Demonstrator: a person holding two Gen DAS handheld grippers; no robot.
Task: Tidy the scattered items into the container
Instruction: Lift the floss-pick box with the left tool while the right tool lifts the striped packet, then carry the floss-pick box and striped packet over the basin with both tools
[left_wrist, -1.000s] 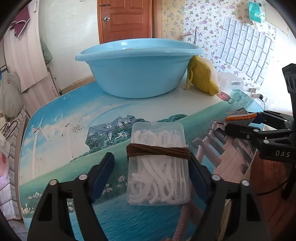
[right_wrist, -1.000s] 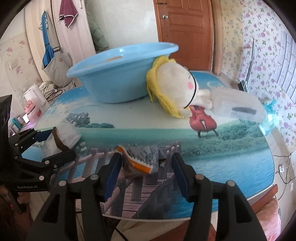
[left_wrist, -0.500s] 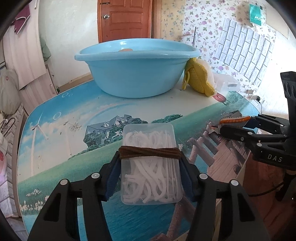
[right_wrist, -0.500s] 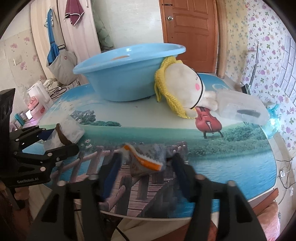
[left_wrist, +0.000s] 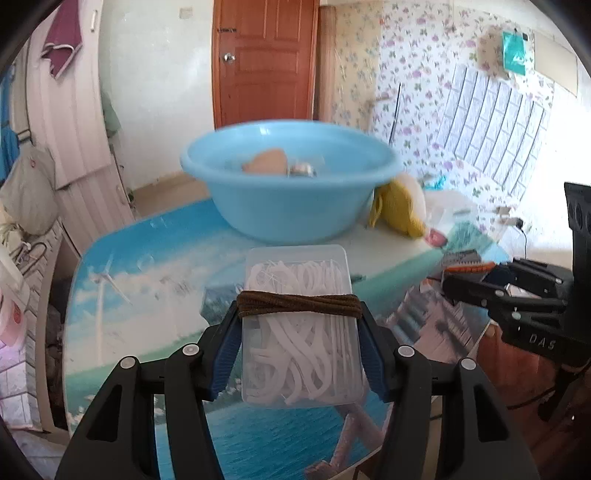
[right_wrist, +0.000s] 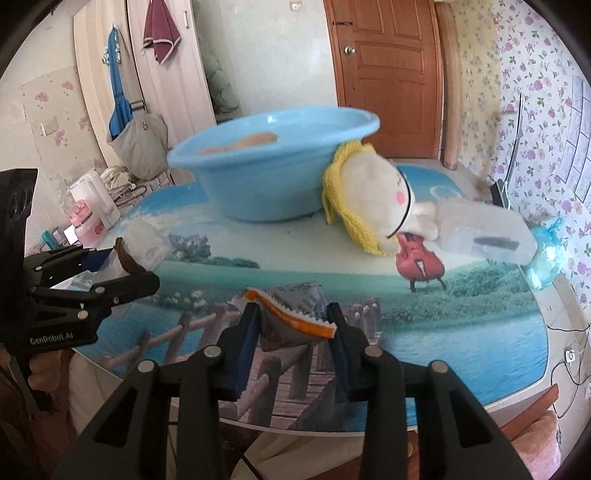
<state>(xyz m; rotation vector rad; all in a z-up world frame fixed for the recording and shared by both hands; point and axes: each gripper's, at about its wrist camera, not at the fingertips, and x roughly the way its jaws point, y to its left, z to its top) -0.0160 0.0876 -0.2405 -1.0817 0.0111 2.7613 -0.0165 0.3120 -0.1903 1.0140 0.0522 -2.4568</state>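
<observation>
The left gripper (left_wrist: 299, 347) holds a clear box of floss picks (left_wrist: 300, 328), its blue pads pressed on the two long sides, just behind the brown cord (left_wrist: 299, 305) wound around the box. The long axis of the box runs straight forward from the claw, toward the blue basin (left_wrist: 288, 195), which stands ahead of it and a little higher in the view. The box looks lifted off the table (left_wrist: 147, 266).

The right gripper (right_wrist: 293, 334) is closing on a grey sachet with an orange edge (right_wrist: 291, 314); the sachet is between the jaws and seems pinched already. From this claw the basin is ahead and to the left, with the yellow-haired doll (right_wrist: 369, 199) leaning on it, so the left hand appears to have the more direct way.

Readable writing: "DAS" on the right gripper's body, "CenRobot.AI" on the left one.
</observation>
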